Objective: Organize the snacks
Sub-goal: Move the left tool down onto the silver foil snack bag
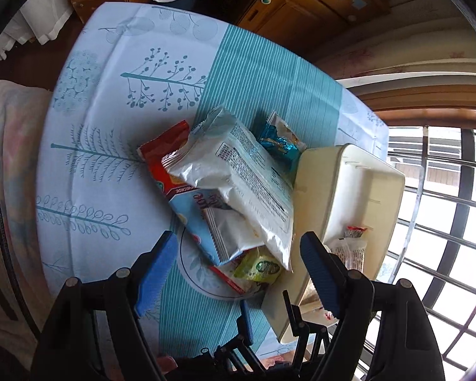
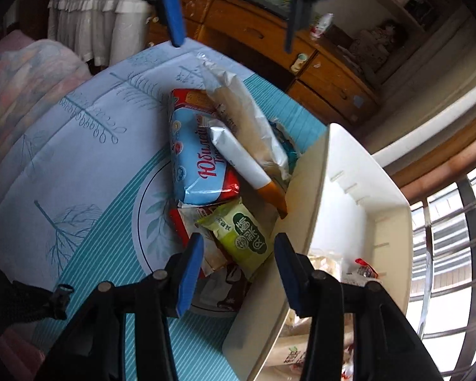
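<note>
bin [image 2: 317,171] contents cut off, bottom packets [image 2: 225,292] buried

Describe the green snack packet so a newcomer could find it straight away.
Start at the table with the blue-and-white leaf-print cloth, where a heap of snacks sits on a round plate beside the cream plastic bin. The green packet lies at the near end of the heap, close to the bin's wall. It is the only yellow-green wrapper, with a round dark green label.

Two steep close views, shared snack pile [image 1: 238,190]
</note>
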A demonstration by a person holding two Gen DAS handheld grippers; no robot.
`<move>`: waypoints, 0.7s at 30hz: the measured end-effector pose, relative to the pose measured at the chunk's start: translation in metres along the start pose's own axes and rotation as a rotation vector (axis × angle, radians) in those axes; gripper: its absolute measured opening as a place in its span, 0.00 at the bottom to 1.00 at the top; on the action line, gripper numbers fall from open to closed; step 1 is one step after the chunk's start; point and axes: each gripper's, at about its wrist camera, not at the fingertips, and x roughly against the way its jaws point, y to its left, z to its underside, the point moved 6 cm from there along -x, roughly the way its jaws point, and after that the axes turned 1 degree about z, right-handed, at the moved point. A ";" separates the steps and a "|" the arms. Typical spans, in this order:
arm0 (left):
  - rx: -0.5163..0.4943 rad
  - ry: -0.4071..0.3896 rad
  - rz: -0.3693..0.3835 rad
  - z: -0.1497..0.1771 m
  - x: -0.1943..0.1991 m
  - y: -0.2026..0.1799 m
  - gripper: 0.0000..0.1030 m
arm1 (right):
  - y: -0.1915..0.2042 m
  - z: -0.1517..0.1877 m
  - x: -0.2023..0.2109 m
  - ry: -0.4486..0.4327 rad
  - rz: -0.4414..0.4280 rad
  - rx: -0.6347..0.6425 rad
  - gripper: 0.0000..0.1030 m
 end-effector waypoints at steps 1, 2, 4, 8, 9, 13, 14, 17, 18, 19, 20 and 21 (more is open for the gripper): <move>0.006 0.013 -0.004 -0.003 -0.005 0.000 0.76 | 0.002 -0.001 -0.003 0.009 -0.004 0.023 0.45; 0.013 0.023 -0.009 -0.006 -0.012 -0.001 0.76 | 0.003 -0.001 -0.006 0.017 -0.009 0.042 0.45; 0.031 0.038 -0.018 -0.011 -0.023 0.000 0.76 | 0.005 -0.001 -0.013 0.037 -0.026 0.069 0.45; 0.068 0.061 -0.020 -0.017 -0.042 0.003 0.76 | 0.004 -0.003 -0.025 0.070 -0.046 0.091 0.45; 0.077 0.065 -0.018 -0.018 -0.046 0.004 0.76 | 0.004 -0.004 -0.027 0.072 -0.054 0.088 0.45; 0.101 0.076 -0.013 -0.023 -0.059 0.005 0.76 | 0.003 -0.006 -0.037 0.101 -0.073 0.098 0.45; 0.104 0.078 -0.009 -0.023 -0.060 0.004 0.76 | 0.003 -0.006 -0.038 0.107 -0.079 0.102 0.45; 0.116 0.084 0.014 -0.025 -0.067 0.002 0.75 | 0.004 -0.007 -0.042 0.129 -0.106 0.111 0.45; 0.120 0.078 0.025 -0.025 -0.067 0.001 0.70 | 0.005 -0.007 -0.044 0.147 -0.117 0.115 0.45; 0.123 0.069 0.038 -0.026 -0.069 -0.001 0.68 | 0.005 -0.007 -0.046 0.162 -0.121 0.121 0.45; 0.121 0.068 0.044 -0.027 -0.070 -0.002 0.67 | 0.005 -0.009 -0.049 0.175 -0.120 0.127 0.45; 0.117 0.068 0.052 -0.028 -0.071 -0.003 0.66 | 0.004 -0.009 -0.051 0.182 -0.115 0.130 0.45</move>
